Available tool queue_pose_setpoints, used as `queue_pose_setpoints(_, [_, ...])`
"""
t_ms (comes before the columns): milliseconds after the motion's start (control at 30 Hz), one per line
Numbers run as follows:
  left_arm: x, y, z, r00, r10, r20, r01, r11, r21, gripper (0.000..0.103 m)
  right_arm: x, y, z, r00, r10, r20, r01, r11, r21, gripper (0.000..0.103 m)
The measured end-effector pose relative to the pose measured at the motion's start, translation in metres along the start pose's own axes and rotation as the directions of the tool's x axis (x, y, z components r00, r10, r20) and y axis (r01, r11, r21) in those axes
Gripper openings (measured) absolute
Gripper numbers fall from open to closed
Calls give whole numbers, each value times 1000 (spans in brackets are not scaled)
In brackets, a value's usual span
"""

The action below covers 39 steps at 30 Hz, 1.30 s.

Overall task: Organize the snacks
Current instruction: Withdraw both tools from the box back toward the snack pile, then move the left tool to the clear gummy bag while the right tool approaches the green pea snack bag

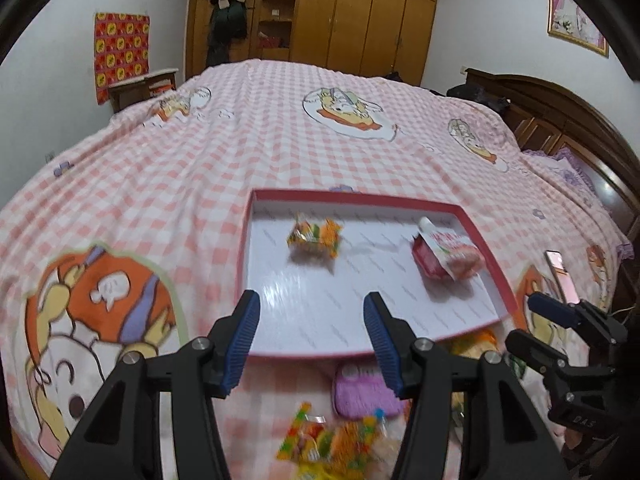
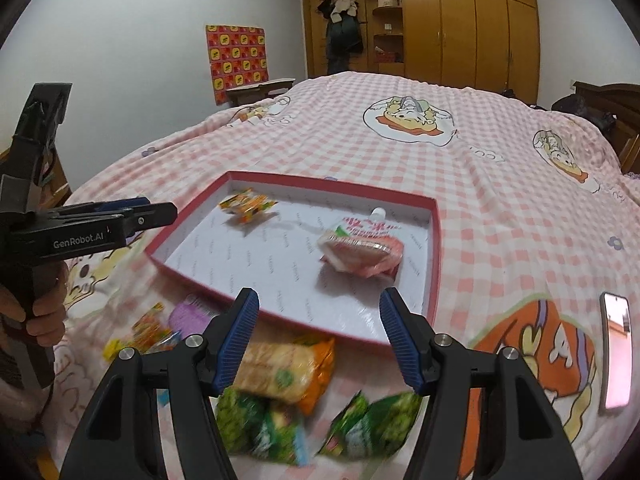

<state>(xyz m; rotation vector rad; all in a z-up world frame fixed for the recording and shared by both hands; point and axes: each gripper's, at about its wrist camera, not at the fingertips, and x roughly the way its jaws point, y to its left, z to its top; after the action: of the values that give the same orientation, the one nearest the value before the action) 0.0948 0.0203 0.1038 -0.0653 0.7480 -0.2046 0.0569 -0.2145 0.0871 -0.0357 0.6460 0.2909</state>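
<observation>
Both my grippers, left gripper (image 1: 312, 308) and right gripper (image 2: 320, 304), hover jaws apart and empty above the red tray (image 1: 360, 199), loose snack packets (image 2: 280, 372) below.

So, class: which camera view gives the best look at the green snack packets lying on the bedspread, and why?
The right wrist view: the green snack packets lie blurred but plain below the open right gripper, nearer the camera than the red tray. The left wrist view shows none of them, only other snacks.
</observation>
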Motion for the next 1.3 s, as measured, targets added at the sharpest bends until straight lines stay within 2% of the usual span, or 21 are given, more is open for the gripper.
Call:
queue_pose_setpoints(133, [-7,3,-14,999,-43,-29,42,999,-32,57,-11,5,-12,1000,17,-13,-17,1000,22,64])
queue_pose_setpoints(433, [-19,12,-48,993,-69,-100,63,996,-61,57,-21,6,-37,997,22,-74,-17,997,71,64])
queue_pose_setpoints(700, [-18,15,-64,986,-87,-139,78,994,-73,57,-23,5,-55,993,37,-110,-25,994,111,64])
queue_pose_setpoints(800, [-17,14,-68,984,-95,-150,84,993,-78,62,-22,6,-58,992,41,-120,-28,993,111,64])
queue_pose_setpoints(967, [-11,9,-72,980,-93,-177,84,995,-57,63,-22,9,-62,990,64,-127,-47,991,128,64])
queue_pose_setpoints(1100, [-5,5,-74,979,-75,-188,69,997,-41,71,-19,11,-64,987,79,-138,-59,988,141,64])
queue_pose_setpoints(1300, [11,7,-80,974,-54,-219,44,998,-51,71,-12,15,-67,984,82,-160,-58,988,146,65])
